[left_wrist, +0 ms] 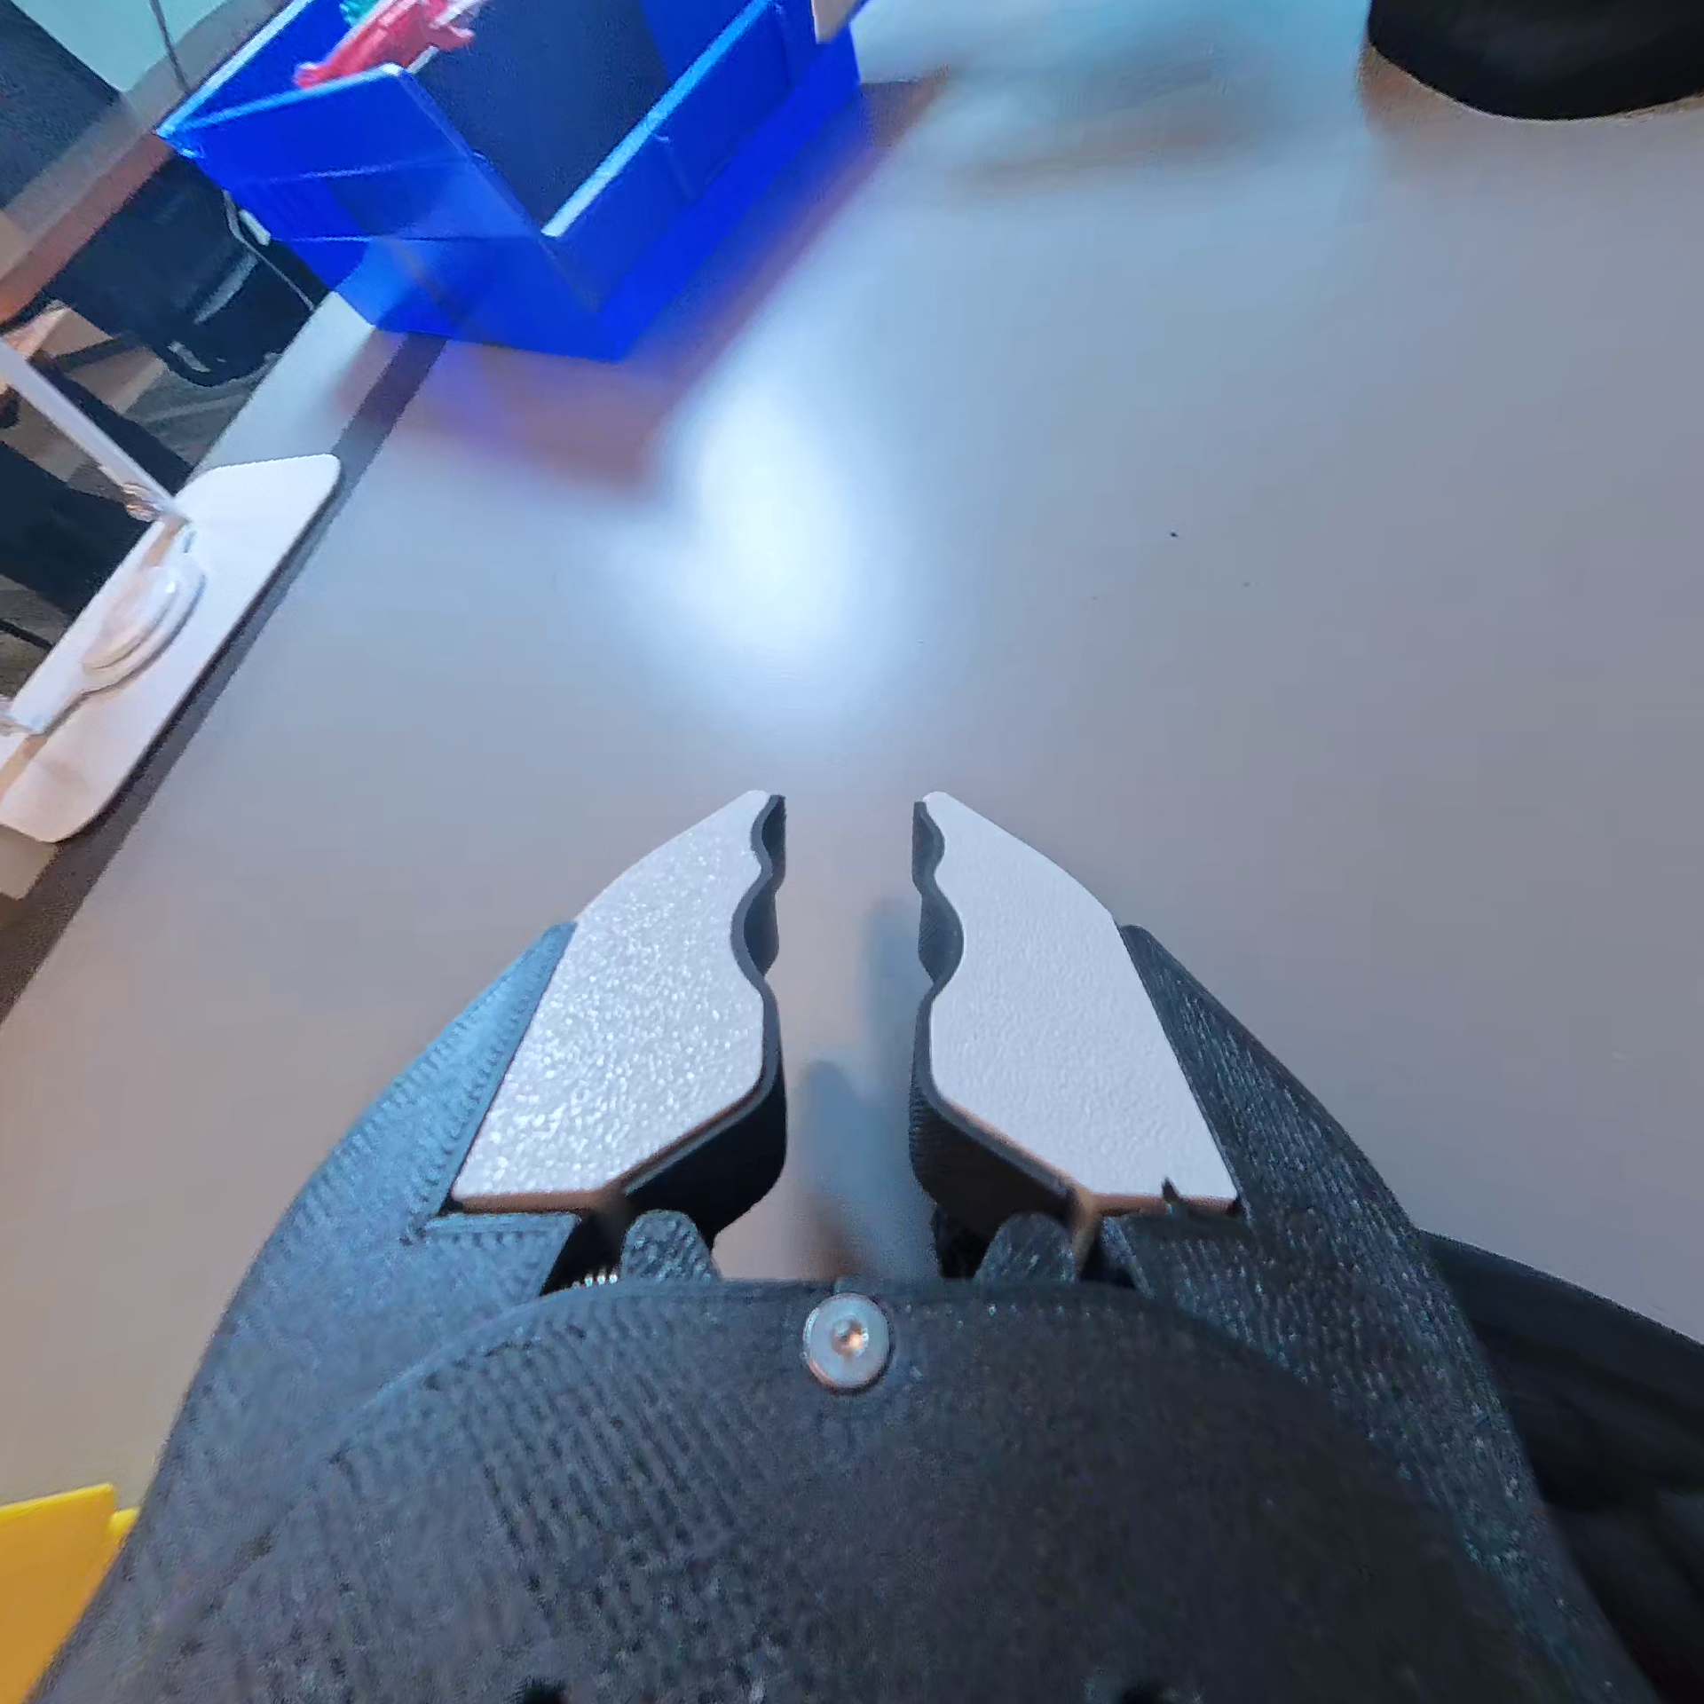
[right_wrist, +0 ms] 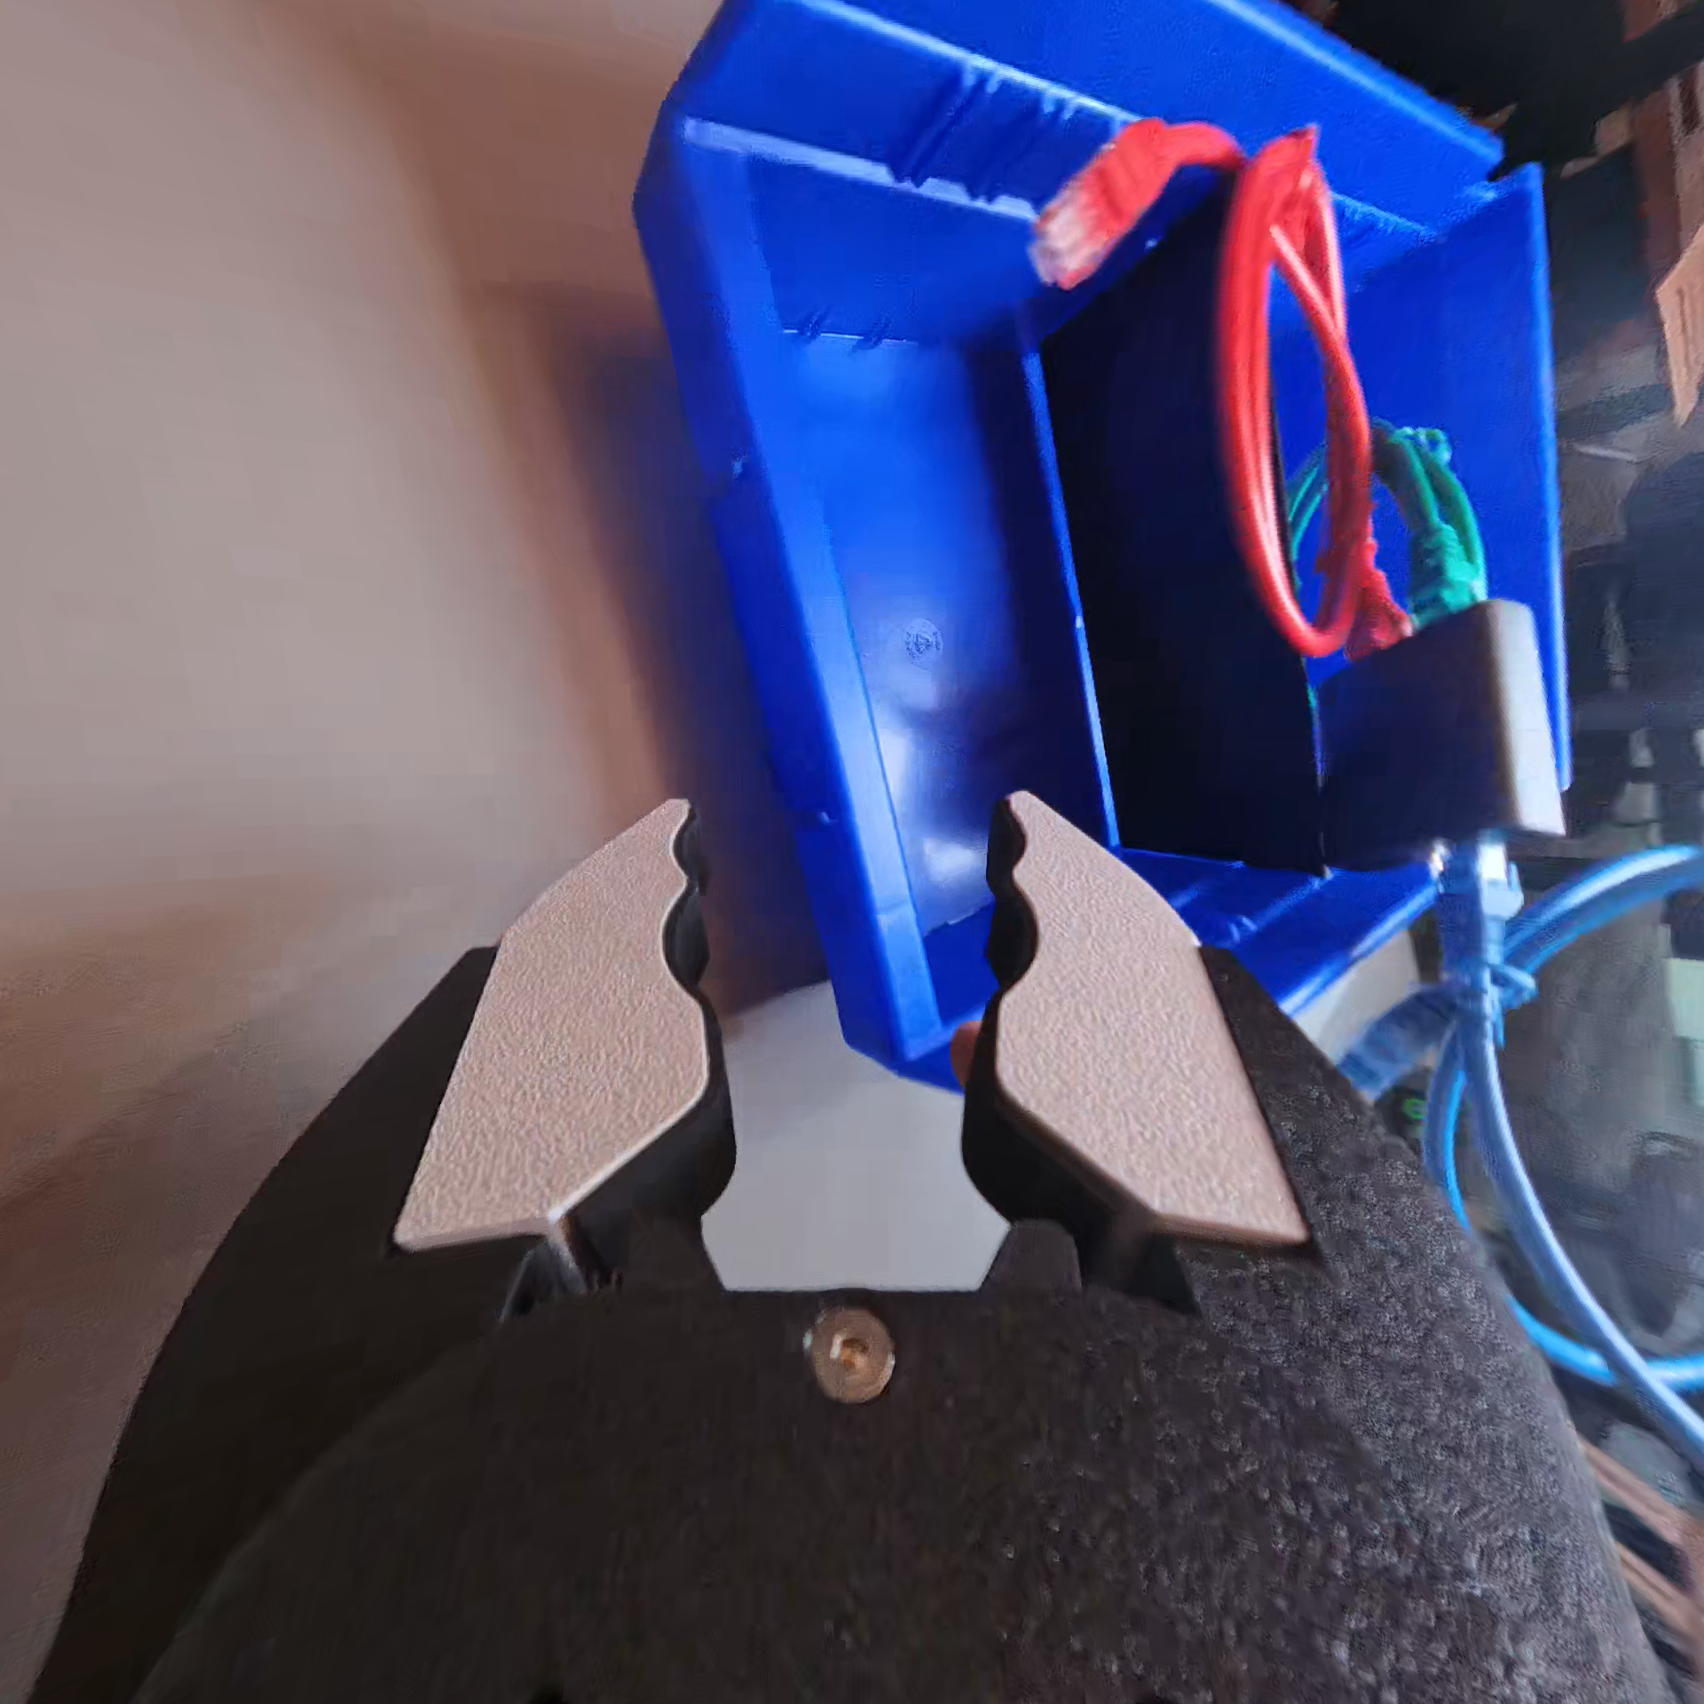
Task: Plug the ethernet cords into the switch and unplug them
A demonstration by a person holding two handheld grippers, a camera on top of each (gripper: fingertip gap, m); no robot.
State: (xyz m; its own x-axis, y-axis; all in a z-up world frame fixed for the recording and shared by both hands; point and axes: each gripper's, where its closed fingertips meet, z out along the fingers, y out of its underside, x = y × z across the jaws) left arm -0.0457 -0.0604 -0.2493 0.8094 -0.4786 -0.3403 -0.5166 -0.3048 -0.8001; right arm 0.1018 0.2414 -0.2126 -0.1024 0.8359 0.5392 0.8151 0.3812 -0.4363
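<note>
Ethernet cords sit in a blue bin (right_wrist: 867,572) that fills the 12-to-2 o'clock part of the right wrist view: a red cord (right_wrist: 1291,387) is coiled in the bin's far compartment, its clear-tipped plug (right_wrist: 1088,217) sticking up toward 12 o'clock over the divider, and a green cord (right_wrist: 1420,516) is bundled just behind the red coil. A grey box (right_wrist: 1503,710) that may be the switch leans at the bin's 3 o'clock corner, though blur makes it hard to tell. A light blue cord (right_wrist: 1494,977) hangs in loops outside the bin, at 4 o'clock. The right claw (right_wrist: 844,811) is open with nothing between its fingers; the bin's near compartment lies just ahead of them, and its corner shows in the gap. In the left wrist view the left claw (left_wrist: 848,802) is also open and empty, with a narrower gap, held low over the bare grey table (left_wrist: 1199,645). The same blue bin (left_wrist: 479,221) stands well apart from it at 11 o'clock, with a bit of red cord (left_wrist: 387,37) showing above its rim. A white flat base (left_wrist: 184,609) lies at the table's 9 o'clock edge, a dark rounded object (left_wrist: 1549,55) at 1 o'clock, and a yellow object (left_wrist: 55,1586) at 7 o'clock.
</note>
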